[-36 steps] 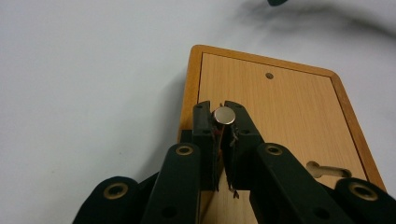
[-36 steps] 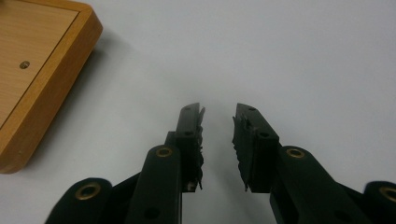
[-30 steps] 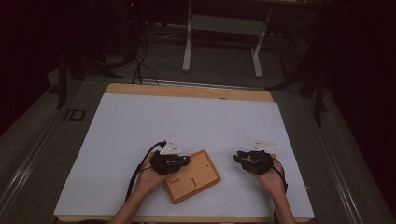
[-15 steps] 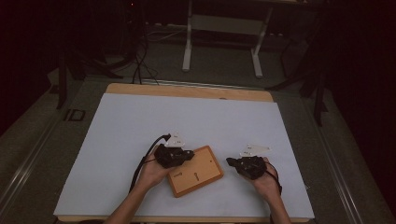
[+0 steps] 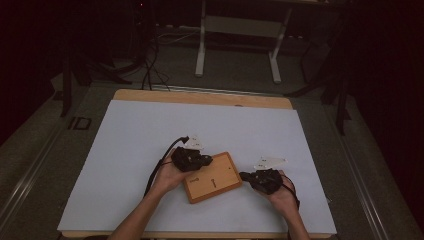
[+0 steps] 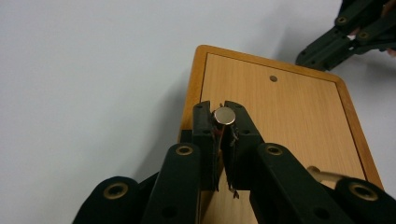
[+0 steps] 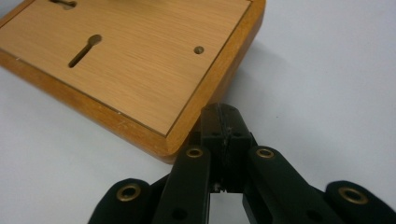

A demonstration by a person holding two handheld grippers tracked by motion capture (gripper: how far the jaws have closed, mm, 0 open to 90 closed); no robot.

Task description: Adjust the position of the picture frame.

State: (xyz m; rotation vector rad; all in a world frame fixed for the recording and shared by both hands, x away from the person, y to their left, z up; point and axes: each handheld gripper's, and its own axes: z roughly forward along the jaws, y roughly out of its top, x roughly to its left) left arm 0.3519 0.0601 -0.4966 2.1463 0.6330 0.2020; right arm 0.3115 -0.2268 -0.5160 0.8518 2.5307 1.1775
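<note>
A flat wooden board (image 5: 215, 179) with a raised rim lies on the white table cover near the front edge. My left gripper (image 5: 205, 161) hovers over the board's left end, shut on a small silver-topped metal pin (image 6: 223, 115). In the left gripper view the board (image 6: 285, 116) shows a small round hole (image 6: 273, 78) farther on. My right gripper (image 5: 244, 176) is shut with nothing between its jaws, its tips (image 7: 220, 113) resting beside the board's right corner. The right gripper view shows the board (image 7: 140, 70) with a keyhole slot (image 7: 84, 50) and a small hole (image 7: 199, 49).
The white cover (image 5: 150, 135) spreads wide to the left and far side of the board. Past the table's far wooden edge (image 5: 200, 96) stand a metal frame (image 5: 240, 30) and floor cables (image 5: 150, 70). A pale peg end (image 6: 322, 175) lies on the board near my left jaw.
The left gripper has moved away from the person and to the right, over the board. The right gripper has drifted left to the board's corner. The board has shifted slightly away.
</note>
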